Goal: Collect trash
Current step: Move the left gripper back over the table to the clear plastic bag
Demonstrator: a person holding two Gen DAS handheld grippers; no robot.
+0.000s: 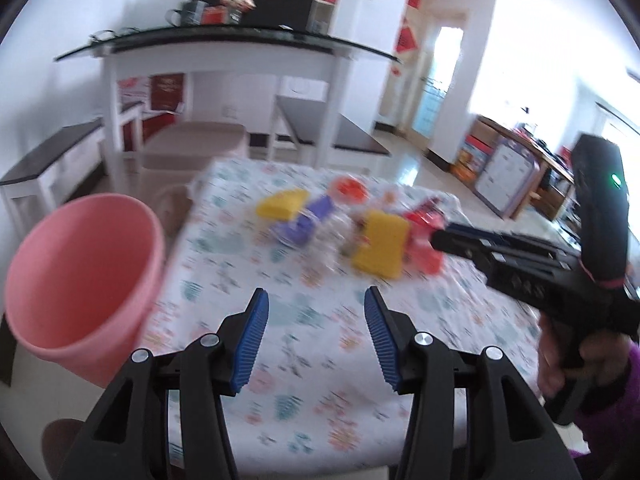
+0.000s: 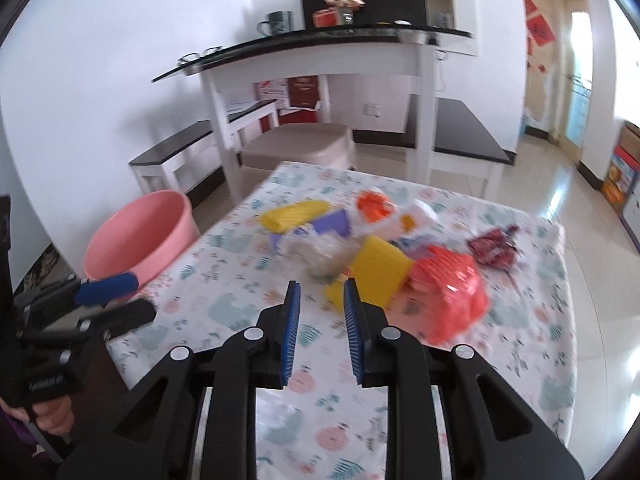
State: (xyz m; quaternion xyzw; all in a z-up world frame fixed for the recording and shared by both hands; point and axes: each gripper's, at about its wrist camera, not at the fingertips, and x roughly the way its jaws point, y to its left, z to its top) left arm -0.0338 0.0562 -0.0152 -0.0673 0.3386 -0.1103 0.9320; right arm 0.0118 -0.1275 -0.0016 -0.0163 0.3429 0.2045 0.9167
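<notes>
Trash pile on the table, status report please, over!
Both grippers, left and right, open and empty. Trash pile untouched on the flowery tablecloth. Pink bin waiting at table's left edge. Nothing in the way.

A white console table (image 2: 316, 52) with a dark glass top stands beyond two dark-topped benches (image 2: 468, 136).

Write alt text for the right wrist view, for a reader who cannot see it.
The right gripper, jaws apart and empty, points at a blurred heap of trash on a floral tablecloth: yellow sponges, a red mesh bag and a purple piece. A pink bin stands beside the table's left edge, with the left gripper near it.
</notes>
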